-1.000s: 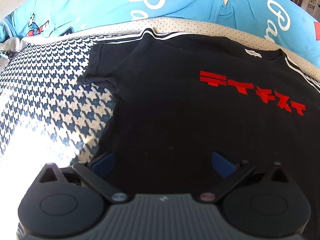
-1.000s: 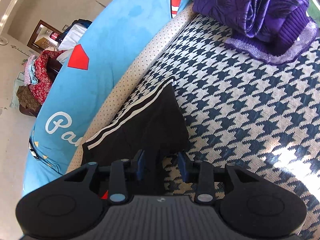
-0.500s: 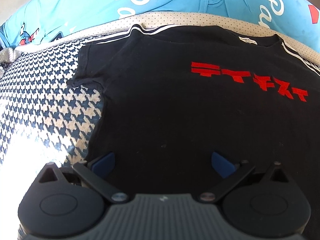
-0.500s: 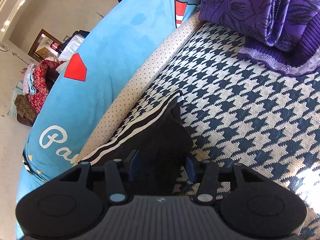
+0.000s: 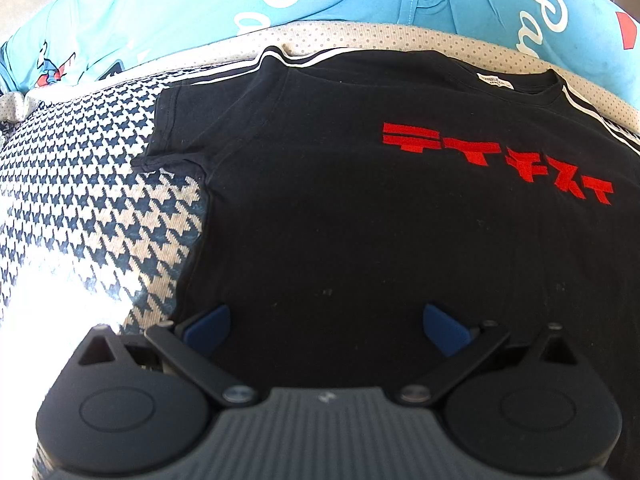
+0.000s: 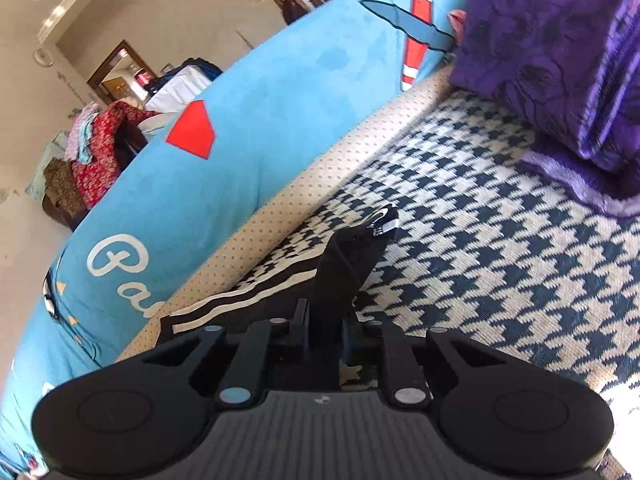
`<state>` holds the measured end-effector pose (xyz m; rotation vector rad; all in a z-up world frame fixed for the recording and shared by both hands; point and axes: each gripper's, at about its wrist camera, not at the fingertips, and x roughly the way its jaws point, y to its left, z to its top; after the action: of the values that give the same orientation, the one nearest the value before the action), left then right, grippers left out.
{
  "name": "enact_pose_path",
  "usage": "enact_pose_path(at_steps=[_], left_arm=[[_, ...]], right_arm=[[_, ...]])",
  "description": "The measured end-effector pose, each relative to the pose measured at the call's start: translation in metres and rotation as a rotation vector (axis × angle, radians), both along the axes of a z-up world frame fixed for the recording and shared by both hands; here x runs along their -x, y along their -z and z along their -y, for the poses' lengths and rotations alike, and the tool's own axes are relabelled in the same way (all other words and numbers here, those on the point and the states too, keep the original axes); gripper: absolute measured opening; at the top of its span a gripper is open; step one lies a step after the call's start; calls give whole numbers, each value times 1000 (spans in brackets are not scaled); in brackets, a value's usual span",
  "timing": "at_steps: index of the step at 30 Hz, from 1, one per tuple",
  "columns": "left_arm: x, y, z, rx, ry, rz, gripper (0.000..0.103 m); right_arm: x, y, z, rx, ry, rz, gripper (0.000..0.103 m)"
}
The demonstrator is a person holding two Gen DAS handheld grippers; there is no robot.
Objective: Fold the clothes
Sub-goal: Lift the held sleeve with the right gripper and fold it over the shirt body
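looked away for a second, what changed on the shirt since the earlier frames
The right gripper was open around the sleeve of the black t-shirt; its jaws are now closing on it, with the sleeve bunched up and raised off the houndstooth cover. The left gripper stayed open over the shirt's lower part, and the shirt body still lies flat.

A houndstooth cover (image 5: 92, 184) is lying underneath, a light-blue lettered blanket (image 6: 256, 120) is running along its far edge, and purple fabric (image 6: 560, 64) is sitting bunched at one end.
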<state>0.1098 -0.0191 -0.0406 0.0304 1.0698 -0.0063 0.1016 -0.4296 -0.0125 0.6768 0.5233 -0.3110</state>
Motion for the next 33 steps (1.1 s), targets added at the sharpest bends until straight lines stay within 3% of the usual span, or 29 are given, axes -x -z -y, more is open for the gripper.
enact_pose_path(at_steps=[6, 13, 19, 25, 30, 33], left_arm=[[0, 0, 0, 4, 0, -3, 103], [1, 0, 0, 8, 1, -6, 103], [3, -1, 2, 9, 4, -7, 103], [2, 0, 0, 10, 5, -9, 103], [-1, 1, -3, 10, 5, -10, 103], [-1, 1, -4, 14, 5, -13, 103]], right_arm=[[-6, -23, -51, 233, -215, 56, 15], [-5, -24, -121, 480, -546, 90, 15], [-4, 2, -171, 704, -816, -30, 19], [-1, 4, -171, 678, -857, -38, 45], [-4, 0, -159, 594, -810, -38, 49], [-9, 3, -148, 562, -738, -85, 49]])
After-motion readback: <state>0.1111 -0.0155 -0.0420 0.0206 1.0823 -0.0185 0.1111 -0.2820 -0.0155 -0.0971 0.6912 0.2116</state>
